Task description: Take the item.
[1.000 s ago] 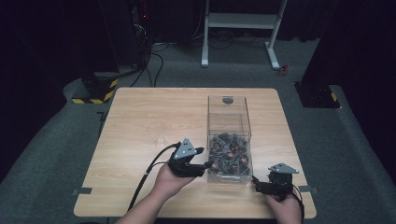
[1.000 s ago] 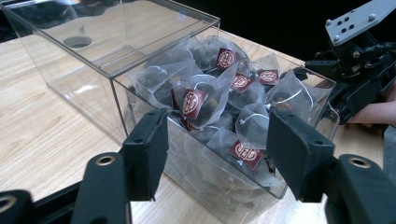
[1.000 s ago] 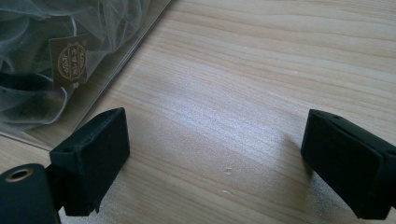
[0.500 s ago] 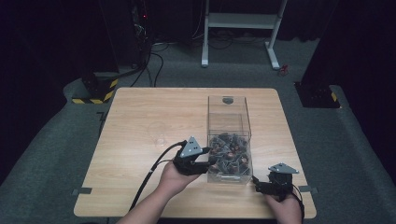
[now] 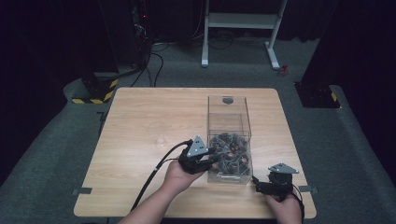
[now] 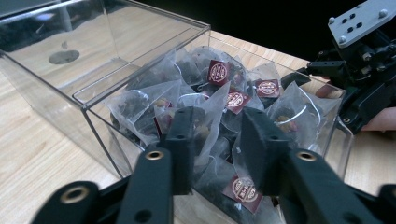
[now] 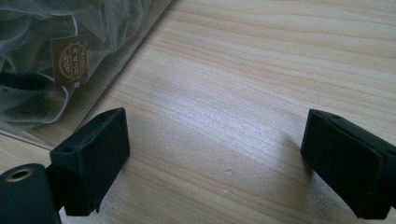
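Left gripper [image 5: 211, 157] dips into clear box [image 5: 243, 122] at table's [image 5: 140, 121] 5 o'clock; its jaws have just been closing around a tea bag [image 6: 208, 114] in the pile, pads not clearly pressing it yet. Bags fill the box's near end. Right gripper [image 5: 258, 186] rests on wood at box's 4 o'clock, jaws wide apart, holding nothing.
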